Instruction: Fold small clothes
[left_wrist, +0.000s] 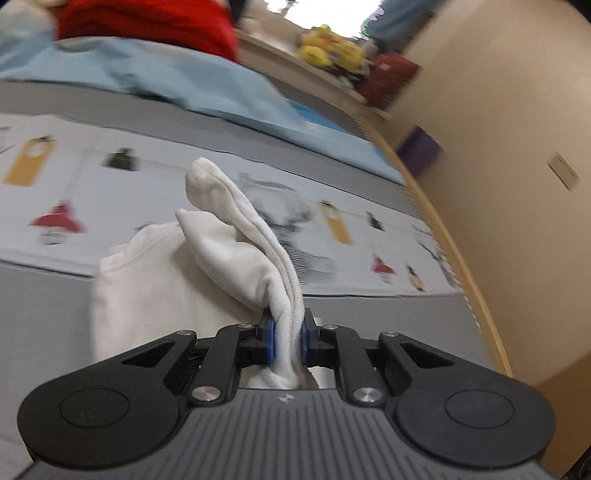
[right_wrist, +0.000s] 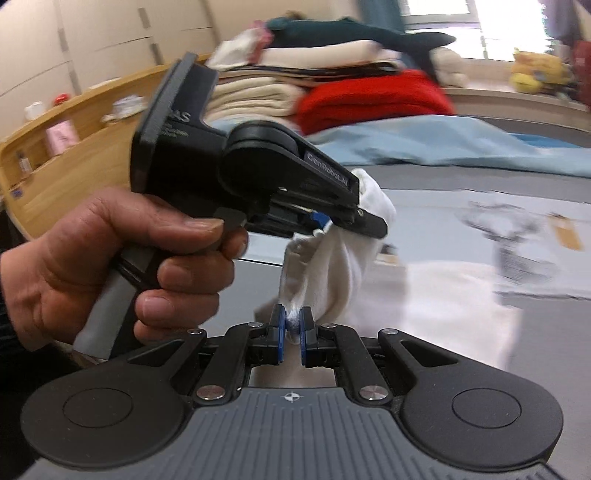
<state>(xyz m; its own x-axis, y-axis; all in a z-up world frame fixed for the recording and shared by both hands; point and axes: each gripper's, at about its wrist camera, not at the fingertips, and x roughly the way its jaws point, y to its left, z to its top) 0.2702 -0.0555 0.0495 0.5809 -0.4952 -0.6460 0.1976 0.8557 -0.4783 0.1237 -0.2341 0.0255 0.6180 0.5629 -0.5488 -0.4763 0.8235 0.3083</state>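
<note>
A white sock (left_wrist: 236, 240) is pinched at its lower end by my left gripper (left_wrist: 287, 341), which is shut on it; the rest of the fabric stands up in two lobes. In the right wrist view the same sock (right_wrist: 332, 273) hangs lifted between both tools. My right gripper (right_wrist: 291, 332) is shut on its bottom edge. A hand (right_wrist: 110, 266) holds the left gripper (right_wrist: 321, 223), clamped on the sock's upper part. Another white garment (left_wrist: 136, 295) (right_wrist: 443, 302) lies flat on the grey bed beneath.
A patterned sheet (left_wrist: 221, 177) covers the grey bed (left_wrist: 37, 314). A light blue cover (right_wrist: 443, 144), a red blanket (right_wrist: 369, 99) and stacked folded blankets (right_wrist: 258, 96) lie behind. A wooden headboard (right_wrist: 74, 155) runs on the left. Yellow plush toys (left_wrist: 328, 48) sit on a ledge.
</note>
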